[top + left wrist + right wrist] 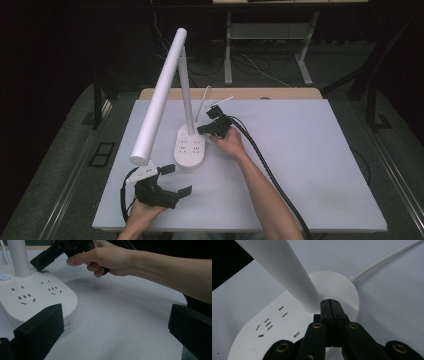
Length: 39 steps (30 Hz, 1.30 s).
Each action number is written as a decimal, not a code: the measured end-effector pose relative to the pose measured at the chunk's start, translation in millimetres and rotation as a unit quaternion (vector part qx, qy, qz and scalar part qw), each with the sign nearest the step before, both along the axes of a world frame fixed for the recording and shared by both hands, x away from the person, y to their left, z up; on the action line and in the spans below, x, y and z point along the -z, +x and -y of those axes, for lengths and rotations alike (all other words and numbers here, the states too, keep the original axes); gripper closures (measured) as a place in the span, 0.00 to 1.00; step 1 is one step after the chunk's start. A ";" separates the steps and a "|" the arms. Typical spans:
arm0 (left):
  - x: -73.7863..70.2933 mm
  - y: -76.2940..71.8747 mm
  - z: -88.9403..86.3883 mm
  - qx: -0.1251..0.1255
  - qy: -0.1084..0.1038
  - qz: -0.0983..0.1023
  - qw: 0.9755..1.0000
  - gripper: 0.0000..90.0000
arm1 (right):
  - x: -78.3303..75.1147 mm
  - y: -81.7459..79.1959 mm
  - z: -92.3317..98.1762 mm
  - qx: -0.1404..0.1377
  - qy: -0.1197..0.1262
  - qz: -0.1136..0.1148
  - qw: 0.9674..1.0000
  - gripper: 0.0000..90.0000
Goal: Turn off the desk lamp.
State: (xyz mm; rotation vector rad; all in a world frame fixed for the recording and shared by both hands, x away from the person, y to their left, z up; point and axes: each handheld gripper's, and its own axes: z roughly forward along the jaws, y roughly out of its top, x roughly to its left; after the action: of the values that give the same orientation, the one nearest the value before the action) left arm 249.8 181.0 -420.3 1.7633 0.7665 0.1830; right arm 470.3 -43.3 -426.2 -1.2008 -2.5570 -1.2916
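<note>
A white desk lamp stands on the table, and its oval base [190,148] carries several sockets. The upright stem [186,90] rises from that base, and the long tube head [159,95] slants out over the table's left. My right gripper [203,129] is shut with nothing between its jaws. Its tip [330,303] rests at the foot of the stem [284,272], on the base [287,327]. My left gripper [178,180] sits open near the front edge, beside the base [37,297]. From there the right gripper [36,262] and a small blue light [3,277] are in sight.
The lamp's white cable [384,258] runs off the back of the base toward the table's far edge. The white table top [310,165] stretches wide to the right of the person's forearm [265,195]. Beyond the table, desk legs and floor cables lie in the dark.
</note>
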 end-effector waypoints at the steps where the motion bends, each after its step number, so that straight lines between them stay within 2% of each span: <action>1: 0.0 0.0 0.3 0.000 0.000 -0.001 1.000 0.00 | 0.1 -0.1 -0.3 0.000 -0.004 0.002 1.000 1.00; 5: 0.2 0.2 0.5 0.001 0.001 -0.001 1.000 0.00 | 3.2 0.6 2.4 0.006 0.011 -0.004 1.000 1.00; 7: 0.3 0.8 -0.1 0.000 0.001 -0.001 1.000 0.00 | 1.7 -0.4 1.1 0.006 0.004 0.003 1.000 1.00; 9: 0.2 0.9 -0.9 -0.001 0.001 -0.001 1.000 0.00 | 0.3 -1.5 -0.2 0.007 0.000 0.001 1.000 1.00; 16: 0.0 -0.1 -0.3 0.000 0.002 0.001 1.000 0.00 | 0.3 -1.3 0.3 0.007 0.008 -0.001 1.000 1.00; 31: 0.5 0.8 1.0 0.001 0.005 -0.001 1.000 0.00 | 2.3 -4.0 -0.6 0.003 0.006 0.007 1.000 1.00; 34: 0.3 0.8 1.0 0.001 0.006 -0.001 1.000 0.00 | 3.6 -4.8 -3.0 -0.002 0.015 -0.001 1.000 1.00; 35: 0.2 0.6 0.8 0.001 0.005 0.000 1.000 0.00 | 4.8 -5.1 -4.8 -0.004 0.013 0.009 1.000 1.00; 37: 0.2 0.6 0.1 0.000 0.005 0.000 1.000 0.00 | 4.2 -5.1 -4.8 -0.001 0.014 0.006 1.000 1.00; 39: 0.3 0.7 -1.0 -0.001 0.004 0.000 1.000 0.00 | 2.0 -6.7 -5.7 0.001 0.004 0.010 1.000 1.00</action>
State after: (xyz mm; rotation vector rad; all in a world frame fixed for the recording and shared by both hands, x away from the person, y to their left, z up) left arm 250.5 182.1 -420.5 1.7698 0.7678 0.1883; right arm 463.6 -37.7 -428.1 -1.1940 -2.5640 -1.3193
